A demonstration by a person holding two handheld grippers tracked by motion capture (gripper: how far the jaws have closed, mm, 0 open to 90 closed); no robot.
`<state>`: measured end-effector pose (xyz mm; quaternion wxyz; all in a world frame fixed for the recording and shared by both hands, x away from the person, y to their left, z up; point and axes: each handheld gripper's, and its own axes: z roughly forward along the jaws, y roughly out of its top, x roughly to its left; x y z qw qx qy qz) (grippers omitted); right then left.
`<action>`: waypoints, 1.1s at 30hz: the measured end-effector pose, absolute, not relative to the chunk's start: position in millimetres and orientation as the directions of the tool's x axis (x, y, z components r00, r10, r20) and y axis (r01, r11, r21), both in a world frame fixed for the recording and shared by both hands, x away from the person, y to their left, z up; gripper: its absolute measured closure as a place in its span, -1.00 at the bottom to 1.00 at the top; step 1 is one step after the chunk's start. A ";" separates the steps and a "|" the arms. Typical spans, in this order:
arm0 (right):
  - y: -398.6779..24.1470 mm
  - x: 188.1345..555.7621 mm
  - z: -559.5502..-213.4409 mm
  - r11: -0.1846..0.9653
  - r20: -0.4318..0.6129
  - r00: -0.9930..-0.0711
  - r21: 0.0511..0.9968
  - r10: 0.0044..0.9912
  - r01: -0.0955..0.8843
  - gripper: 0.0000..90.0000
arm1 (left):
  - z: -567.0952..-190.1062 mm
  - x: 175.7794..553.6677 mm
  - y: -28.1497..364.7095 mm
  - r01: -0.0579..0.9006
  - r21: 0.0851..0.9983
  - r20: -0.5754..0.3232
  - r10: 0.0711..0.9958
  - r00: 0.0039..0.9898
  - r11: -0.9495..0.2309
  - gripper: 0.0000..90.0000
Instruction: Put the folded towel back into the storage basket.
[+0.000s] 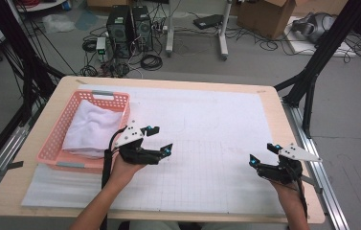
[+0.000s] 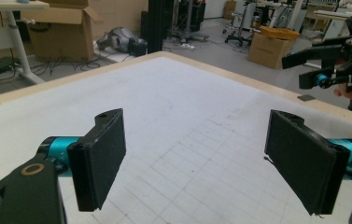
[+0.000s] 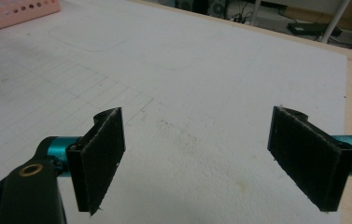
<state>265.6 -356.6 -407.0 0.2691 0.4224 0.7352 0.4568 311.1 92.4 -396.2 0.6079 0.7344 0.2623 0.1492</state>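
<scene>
While both grippers stand spread and empty over the white mat point(image 1: 207, 120), the folded white towel point(image 1: 92, 129) lies in the pink basket point(image 1: 53, 143) at the table's left edge, just beside the left gripper point(image 1: 159, 139) and well apart from the right gripper point(image 1: 263, 154).

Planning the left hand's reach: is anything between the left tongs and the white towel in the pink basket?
Only the pink basket wall beside the left tongs; the white towel lies uncovered, open from above.
</scene>
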 end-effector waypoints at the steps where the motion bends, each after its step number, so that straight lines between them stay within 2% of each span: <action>1: -357.5 265.5 -407.6 0.228 -0.012 -0.498 0.898 0.867 0.375 -0.61 | -398.7 310.7 91.8 0.198 0.973 -0.096 0.569 0.817 -0.120 -0.54; 13: -358.6 262.6 -412.4 0.221 -0.002 -0.498 0.897 0.867 0.382 -0.61 | -416.9 301.6 86.1 0.223 0.963 -0.101 0.567 0.817 -0.149 -0.51; 33: -353.0 264.8 -411.5 0.235 -0.005 -0.519 0.896 0.855 0.378 -0.61 | -424.0 303.1 89.6 0.249 0.955 -0.112 0.581 0.806 -0.162 -0.51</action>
